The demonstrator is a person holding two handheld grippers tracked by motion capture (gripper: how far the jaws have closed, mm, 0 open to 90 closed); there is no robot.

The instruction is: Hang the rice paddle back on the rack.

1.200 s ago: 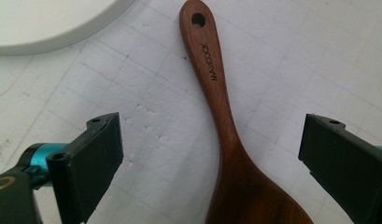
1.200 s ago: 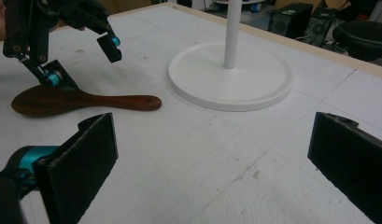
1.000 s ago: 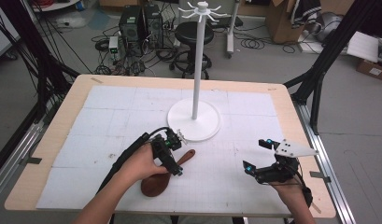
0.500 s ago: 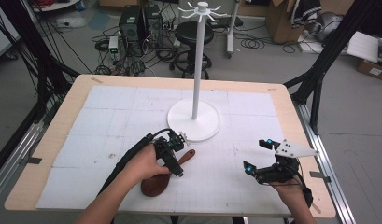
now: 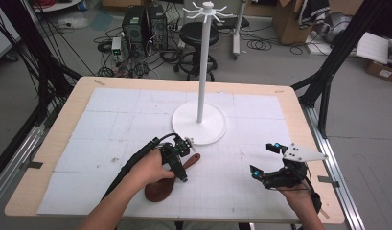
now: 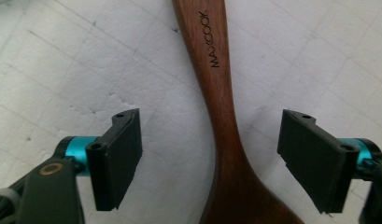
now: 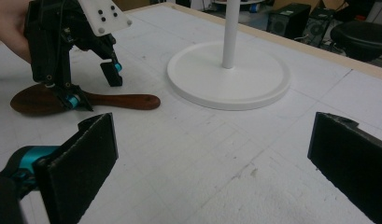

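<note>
White-papered counter (image 5: 112, 120): wooden spoon (image 6: 226, 140) lay flat near front. Left gripper (image 6: 209, 154) fingers had just been closing, straddling the neck w/o touching. Right gripper (image 7: 212, 163) unchanged, released. Stand base (image 5: 199, 122) just beyond.

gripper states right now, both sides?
Left gripper: open, jaws just been closing, astride the wooden spoon handle, pads not touching it.
Right gripper: open, nothing between the jaws.

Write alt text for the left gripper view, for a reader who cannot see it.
A dark wooden spoon marked MAXCOOK lies on a white gridded mat, its neck between the left gripper's two black jaws. The jaws have just been closing but stand clear of the wood on both sides.
</note>
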